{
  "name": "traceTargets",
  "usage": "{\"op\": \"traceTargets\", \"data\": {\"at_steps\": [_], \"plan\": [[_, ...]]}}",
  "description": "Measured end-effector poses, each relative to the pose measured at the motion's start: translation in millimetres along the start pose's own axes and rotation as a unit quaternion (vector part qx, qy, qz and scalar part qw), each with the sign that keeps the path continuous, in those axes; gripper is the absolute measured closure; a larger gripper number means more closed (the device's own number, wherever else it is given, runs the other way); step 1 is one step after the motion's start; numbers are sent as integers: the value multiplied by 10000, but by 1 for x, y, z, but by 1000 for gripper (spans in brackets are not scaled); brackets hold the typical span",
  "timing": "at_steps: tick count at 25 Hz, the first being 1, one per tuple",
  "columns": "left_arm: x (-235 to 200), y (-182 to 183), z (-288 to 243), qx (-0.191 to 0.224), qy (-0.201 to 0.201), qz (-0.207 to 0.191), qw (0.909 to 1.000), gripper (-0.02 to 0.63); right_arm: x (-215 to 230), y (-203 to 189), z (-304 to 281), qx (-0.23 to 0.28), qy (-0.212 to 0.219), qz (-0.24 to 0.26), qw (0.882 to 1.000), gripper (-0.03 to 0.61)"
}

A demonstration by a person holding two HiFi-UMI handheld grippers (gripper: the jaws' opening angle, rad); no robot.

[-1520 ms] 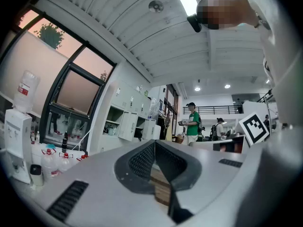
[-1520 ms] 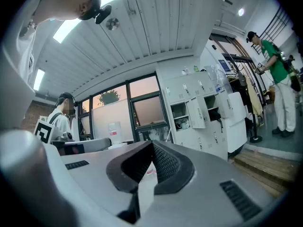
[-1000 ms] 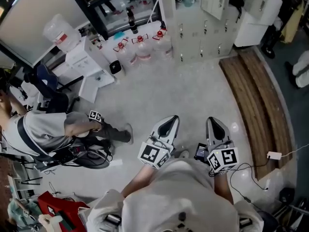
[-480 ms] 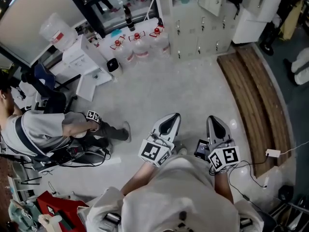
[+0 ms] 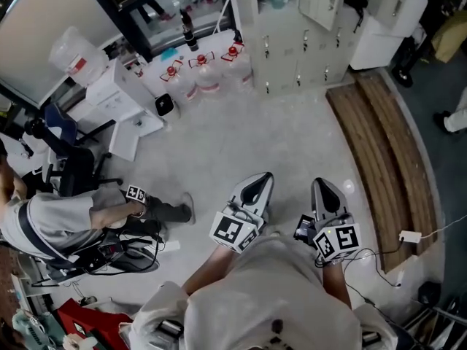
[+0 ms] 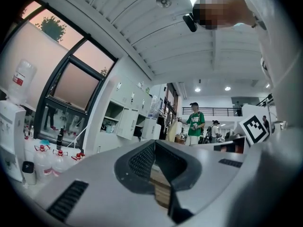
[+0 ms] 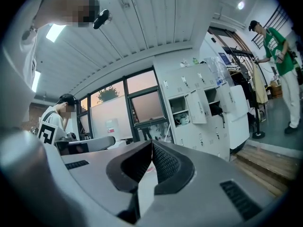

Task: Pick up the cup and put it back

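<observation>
Tongs of both grippers are pressed together with nothing between them. The left gripper (image 5: 257,188) and the right gripper (image 5: 325,191) sit side by side, close to the person's body, above the pale grey floor (image 5: 292,137). Three clear plastic water jugs with red caps (image 5: 201,70) stand in a row by the white metal lockers (image 5: 299,42). One seated person in a grey top (image 5: 51,221) is at the left. The cup cannot be picked out in any view.
</observation>
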State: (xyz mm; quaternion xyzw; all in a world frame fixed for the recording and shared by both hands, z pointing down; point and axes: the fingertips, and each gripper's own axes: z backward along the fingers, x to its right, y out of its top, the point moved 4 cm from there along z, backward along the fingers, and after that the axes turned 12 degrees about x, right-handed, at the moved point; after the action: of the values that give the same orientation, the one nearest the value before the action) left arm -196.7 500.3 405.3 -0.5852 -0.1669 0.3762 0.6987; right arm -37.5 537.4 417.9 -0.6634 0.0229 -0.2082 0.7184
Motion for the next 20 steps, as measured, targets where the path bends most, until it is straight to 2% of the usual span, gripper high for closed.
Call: {"op": "traceTargets", "data": {"at_steps": [10, 20], "plan": [[-63, -3, -86, -4, -482, 84, 9988, 604, 31, 6, -104, 76, -145, 146, 9998, 554], [-137, 10, -124, 33, -451, 14, 9990, 604, 37, -5, -181, 105, -244, 57, 9996, 554]]}}
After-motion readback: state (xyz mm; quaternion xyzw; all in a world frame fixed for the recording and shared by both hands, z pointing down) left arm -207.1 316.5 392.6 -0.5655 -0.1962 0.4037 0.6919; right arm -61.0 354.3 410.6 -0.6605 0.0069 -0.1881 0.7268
